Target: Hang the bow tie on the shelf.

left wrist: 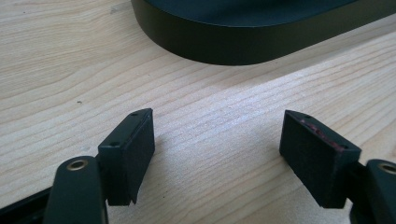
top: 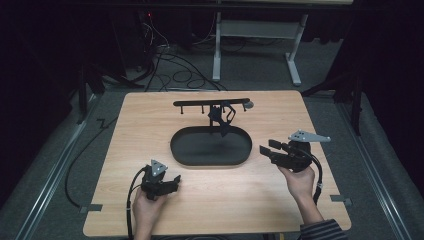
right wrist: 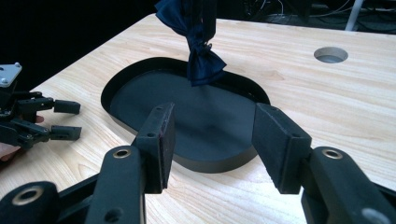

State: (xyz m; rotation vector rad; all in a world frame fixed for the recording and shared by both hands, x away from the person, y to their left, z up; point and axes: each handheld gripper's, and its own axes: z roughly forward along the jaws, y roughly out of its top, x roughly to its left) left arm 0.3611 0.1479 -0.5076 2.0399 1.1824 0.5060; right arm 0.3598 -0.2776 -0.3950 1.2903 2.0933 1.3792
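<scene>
The left gripper (top: 170, 182) is sitting low over the near part of the wooden table (top: 210, 210), held in the person's left hand (top: 146, 205), and its jaws are standing wide apart with only bare wood grain between them; in the left gripper view its two black pads (left wrist: 133, 149) are hovering just above the tabletop, and the dark wall of the oval black tray (left wrist: 243, 44) is curving across just ahead of them. The right gripper (top: 267, 148) is being held in the right hand (top: 299, 181) at the tray's right end, jaws likewise spread wide and gripping nothing, pointing left toward the tray (top: 180, 154). In the right gripper view the tray's shallow rim (right wrist: 210, 164) is lying just beyond the open pads (right wrist: 161, 144), and the left gripper (right wrist: 63, 120) is showing farther off at the left edge. Beyond the tray's far side, a dark blue bow tie (right wrist: 201, 63) is hanging from a black stand (top: 210, 103), its lower end dangling just over the tray's far rim. To the right of it and farther back, a round hole (right wrist: 330, 54) is showing in the tabletop. Past the table's far edge, cables (top: 175, 70) are lying on the floor beside a white desk frame (top: 257, 40).
</scene>
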